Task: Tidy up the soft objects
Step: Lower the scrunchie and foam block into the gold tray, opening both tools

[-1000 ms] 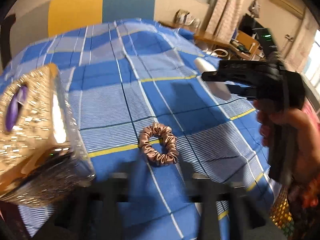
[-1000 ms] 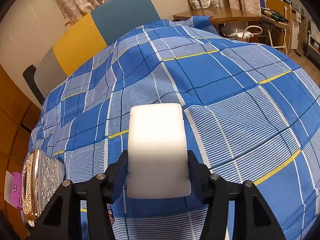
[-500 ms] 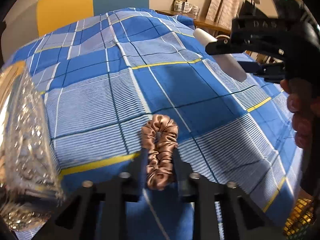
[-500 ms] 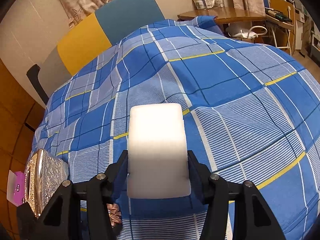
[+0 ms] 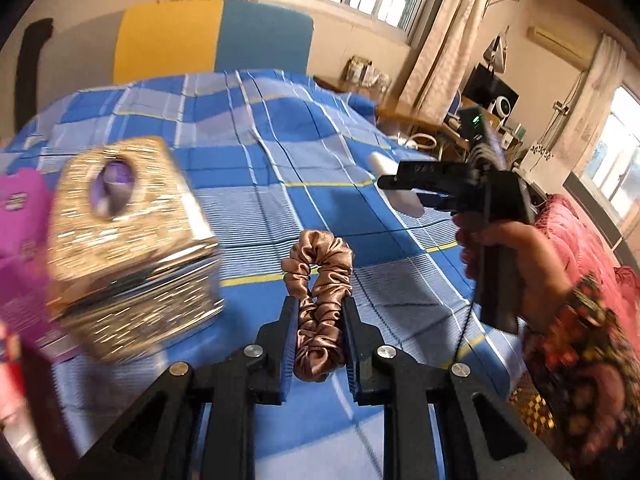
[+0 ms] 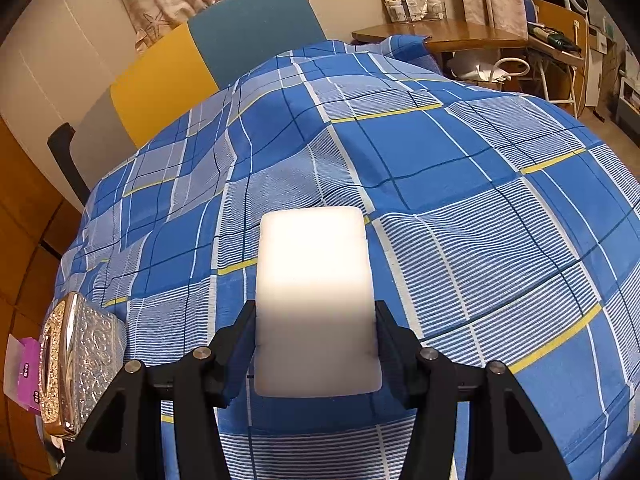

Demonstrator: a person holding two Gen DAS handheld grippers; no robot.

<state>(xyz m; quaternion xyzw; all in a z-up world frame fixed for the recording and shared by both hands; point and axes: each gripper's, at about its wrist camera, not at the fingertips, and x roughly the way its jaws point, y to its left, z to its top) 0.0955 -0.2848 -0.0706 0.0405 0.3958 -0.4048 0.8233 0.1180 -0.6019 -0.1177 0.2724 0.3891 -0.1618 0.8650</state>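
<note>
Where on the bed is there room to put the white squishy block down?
The blue checked bedspread lies bare ahead of the white sponge, up to the yellow and teal headboard, and out to the right. The left edge is crowded: the glittery tissue box sits there with a purple packet beside it.

Glossy, gathered bronze satin scrunchie (image 5: 318,292), matt, smooth white foam block (image 6: 316,300), woven blue plaid cotton bedcover (image 6: 460,200), glittery embossed gold metallic tissue box (image 5: 128,240), matt black plastic gripper fingers (image 5: 286,344), polished wooden desk (image 6: 440,34) far right
</note>
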